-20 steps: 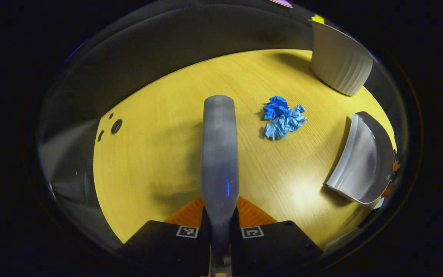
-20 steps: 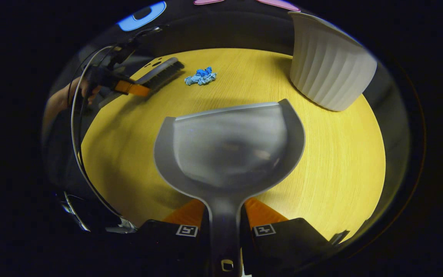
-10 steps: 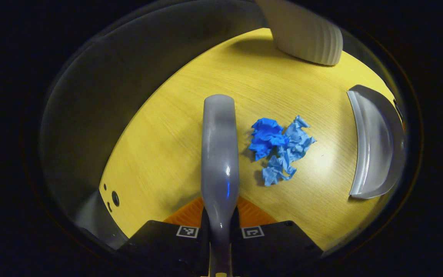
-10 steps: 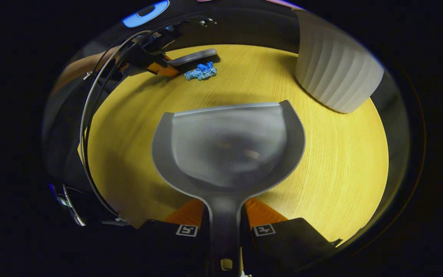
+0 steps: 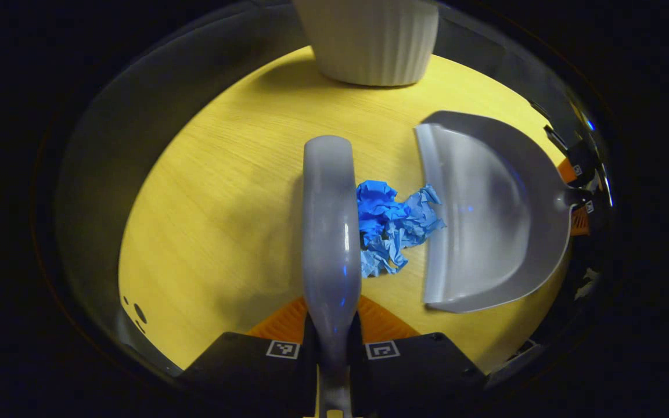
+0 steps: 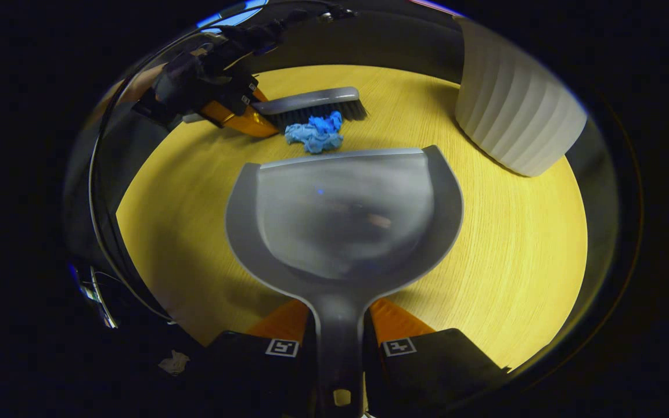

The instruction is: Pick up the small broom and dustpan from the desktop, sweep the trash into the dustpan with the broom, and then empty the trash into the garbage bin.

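Left gripper view: the left tongs (image 5: 333,342) pinch one broom (image 5: 331,232) by its handle. One blue trash wad (image 5: 392,226) lies on the counter (image 5: 224,197), touching the broom and the lip of one dustpan (image 5: 485,215). One bin (image 5: 372,40) stands beyond.

Right gripper view: the right tongs (image 6: 340,342) clamp the dustpan (image 6: 343,220) handle. The trash (image 6: 315,133) sits between the dustpan lip and the broom (image 6: 317,107).

A yellow wood-grain desktop (image 5: 236,191) lay under dim light, its grain running in fine lines, with soft glare at about 4 o'clock in the right gripper view. Small dark holes (image 5: 137,313) sat near its edge at 8 o'clock in the left gripper view. Dark surroundings ringed it.
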